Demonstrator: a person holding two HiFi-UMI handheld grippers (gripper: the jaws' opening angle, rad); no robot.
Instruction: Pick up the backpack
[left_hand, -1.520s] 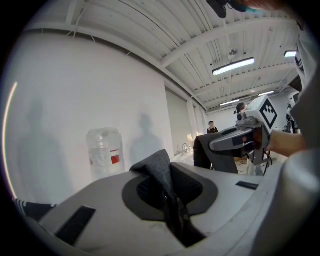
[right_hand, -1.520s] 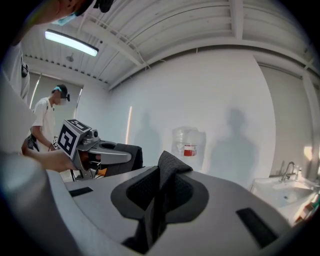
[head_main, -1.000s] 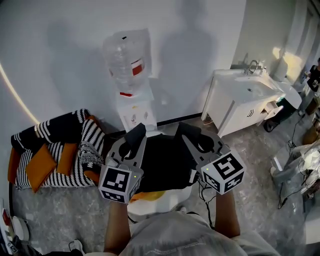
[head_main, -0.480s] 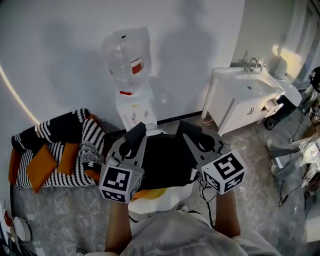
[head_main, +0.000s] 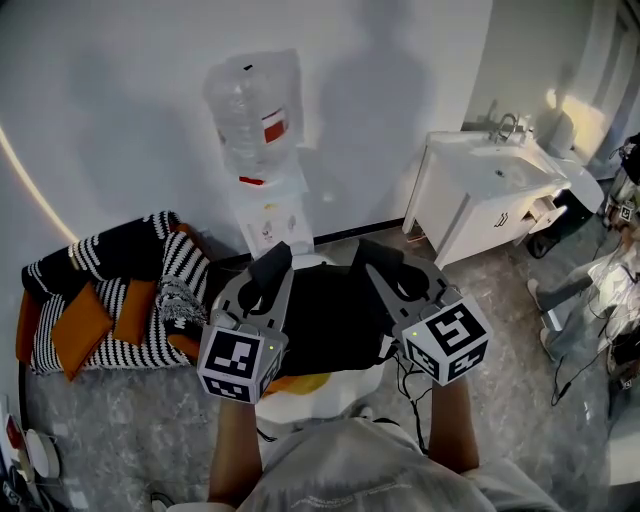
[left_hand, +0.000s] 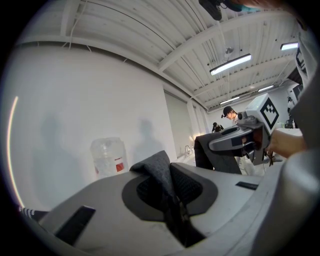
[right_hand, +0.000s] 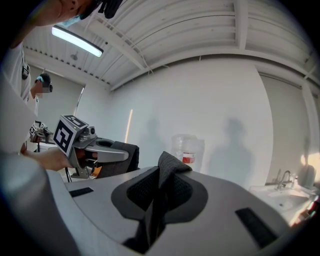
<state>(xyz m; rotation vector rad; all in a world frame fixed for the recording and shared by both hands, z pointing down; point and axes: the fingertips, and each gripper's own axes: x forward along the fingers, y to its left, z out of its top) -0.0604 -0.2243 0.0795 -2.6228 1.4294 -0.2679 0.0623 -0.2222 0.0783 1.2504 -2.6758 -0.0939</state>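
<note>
While the backpack (head_main: 335, 320) is held up before the person | left gripper (head_main: 272, 275) and right gripper (head_main: 385, 272) are each clamped on its fabric | judged soft, saggy, fairly light | upper folds are preferred as grip points.

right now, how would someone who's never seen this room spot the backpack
Find the water dispenser against the white wall. Directly in front of it, the backpack hangs between the left gripper and right gripper, whose jaws are shut on its dark fabric. It is the only plain black bulk there, unlike the striped sofa at its left.
</note>
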